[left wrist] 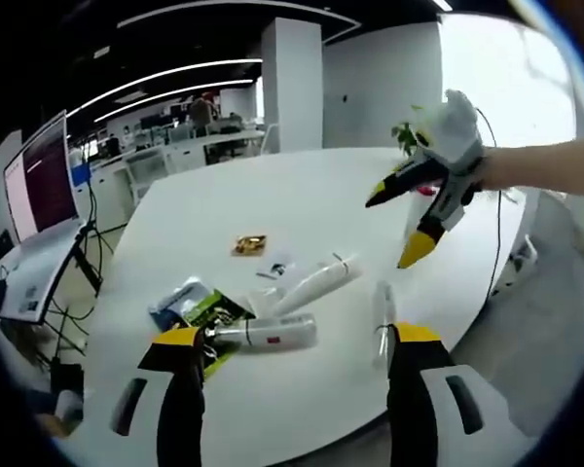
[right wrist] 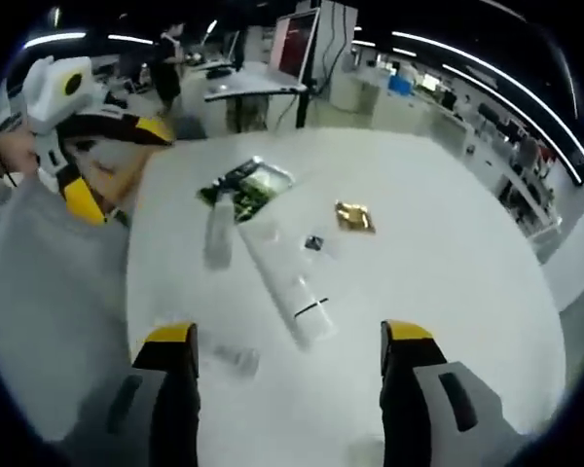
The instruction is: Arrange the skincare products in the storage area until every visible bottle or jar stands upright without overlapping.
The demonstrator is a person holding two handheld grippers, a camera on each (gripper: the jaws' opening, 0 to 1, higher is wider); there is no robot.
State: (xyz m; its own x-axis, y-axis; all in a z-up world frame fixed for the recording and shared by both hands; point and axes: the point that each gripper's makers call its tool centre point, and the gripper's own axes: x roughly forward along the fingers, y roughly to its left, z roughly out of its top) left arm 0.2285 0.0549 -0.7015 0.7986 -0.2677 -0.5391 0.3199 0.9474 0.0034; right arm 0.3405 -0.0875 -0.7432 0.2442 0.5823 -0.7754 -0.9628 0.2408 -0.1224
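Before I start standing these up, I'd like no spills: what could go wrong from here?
The white tubes and the bottle lie on their sides close together, so nudging one may roll another. The small clear bottle lies near the table edge and could roll off. Both grippers, left and right, are open, holding nothing.

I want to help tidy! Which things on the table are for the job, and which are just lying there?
For the job: tube, lying flat; bottle, lying flat; small clear bottle, also down.

Just lying about: gold packet, green and blue packets, small sachet.
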